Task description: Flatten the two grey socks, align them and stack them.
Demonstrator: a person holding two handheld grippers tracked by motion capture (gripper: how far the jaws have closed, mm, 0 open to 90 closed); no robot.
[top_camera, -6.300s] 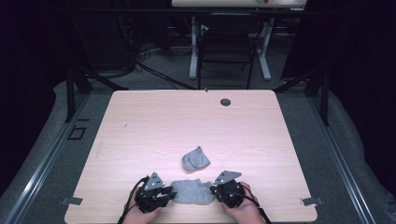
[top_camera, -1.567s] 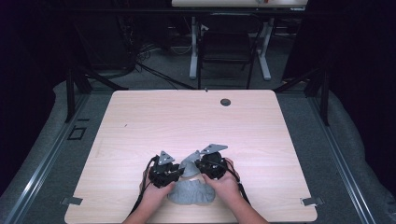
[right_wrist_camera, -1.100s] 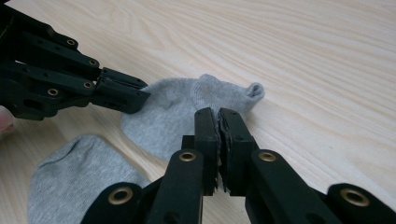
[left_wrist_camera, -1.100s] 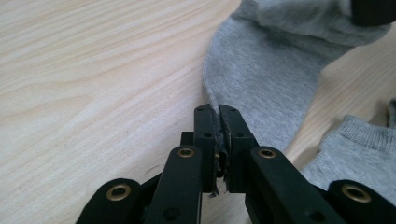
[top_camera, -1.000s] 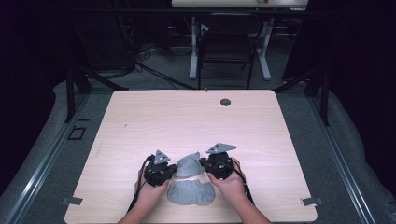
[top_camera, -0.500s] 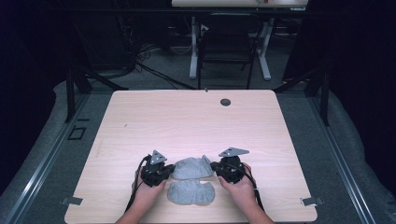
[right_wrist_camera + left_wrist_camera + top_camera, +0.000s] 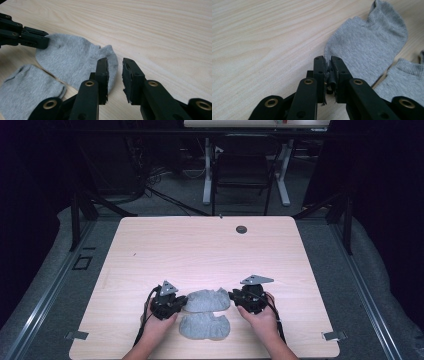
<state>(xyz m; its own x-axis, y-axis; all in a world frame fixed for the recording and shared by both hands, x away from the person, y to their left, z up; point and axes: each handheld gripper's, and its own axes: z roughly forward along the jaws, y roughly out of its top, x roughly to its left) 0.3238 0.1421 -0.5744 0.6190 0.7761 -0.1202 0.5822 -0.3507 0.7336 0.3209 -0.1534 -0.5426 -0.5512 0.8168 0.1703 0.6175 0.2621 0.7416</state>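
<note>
Both forearms enter from desk's (image 7: pixel 210 245) near edge, hands low and level; left gripper (image 7: pixel 170 302) points right at toe end of far grey sock (image 7: pixel 207 300), jaws narrow, just opening, sock edge still between them; right gripper (image 7: pixel 248 298) points left at sock's cuff end, jaws just opened to moderate gap, nothing between them; sock flat on desk between grippers; second grey sock (image 7: pixel 205 325) just nearer; no readable writing.

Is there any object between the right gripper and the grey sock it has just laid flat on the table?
Nothing visible does. The right gripper, whose jaws have just been opening, stands at the cuff end of the far sock with only bare table beside it. The near sock lies apart.
</note>
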